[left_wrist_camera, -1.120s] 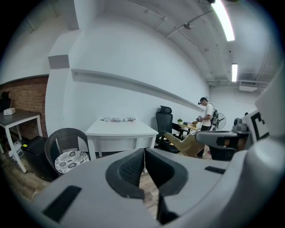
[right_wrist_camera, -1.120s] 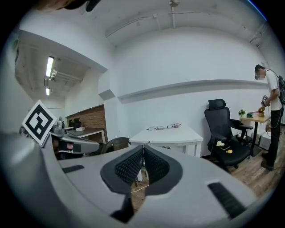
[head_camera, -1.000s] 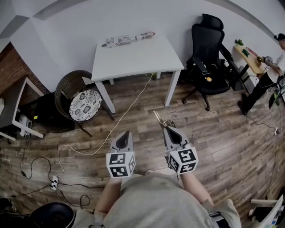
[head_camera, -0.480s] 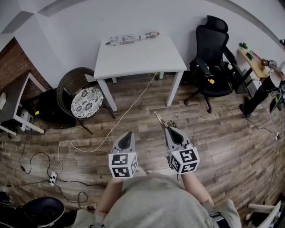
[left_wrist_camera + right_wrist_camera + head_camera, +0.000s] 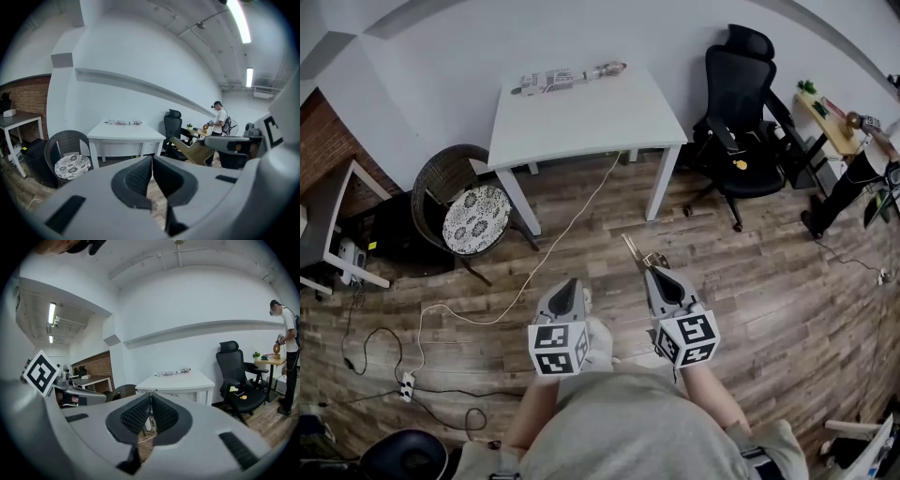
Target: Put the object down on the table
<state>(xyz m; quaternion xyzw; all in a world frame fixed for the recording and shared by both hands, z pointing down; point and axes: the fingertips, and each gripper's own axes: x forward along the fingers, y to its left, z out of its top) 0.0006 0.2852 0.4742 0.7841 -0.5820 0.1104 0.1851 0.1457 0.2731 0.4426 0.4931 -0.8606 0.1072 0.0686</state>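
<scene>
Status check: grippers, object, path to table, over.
Left gripper shut, empty. Right gripper shut on wooden object. White table ahead, not reached. Cable on floor between.

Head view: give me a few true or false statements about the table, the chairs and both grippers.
1. Something lies along the far edge of the white table. True: a long packaged item.
2. The right gripper is empty. False: it is shut on a thin tan object.
3. The wicker chair stands left of the table. True.
4. The tan object lies on the table. False: it is held over the floor, short of the table.
5. The left gripper holds something too. False: its jaws are together on nothing.
</scene>
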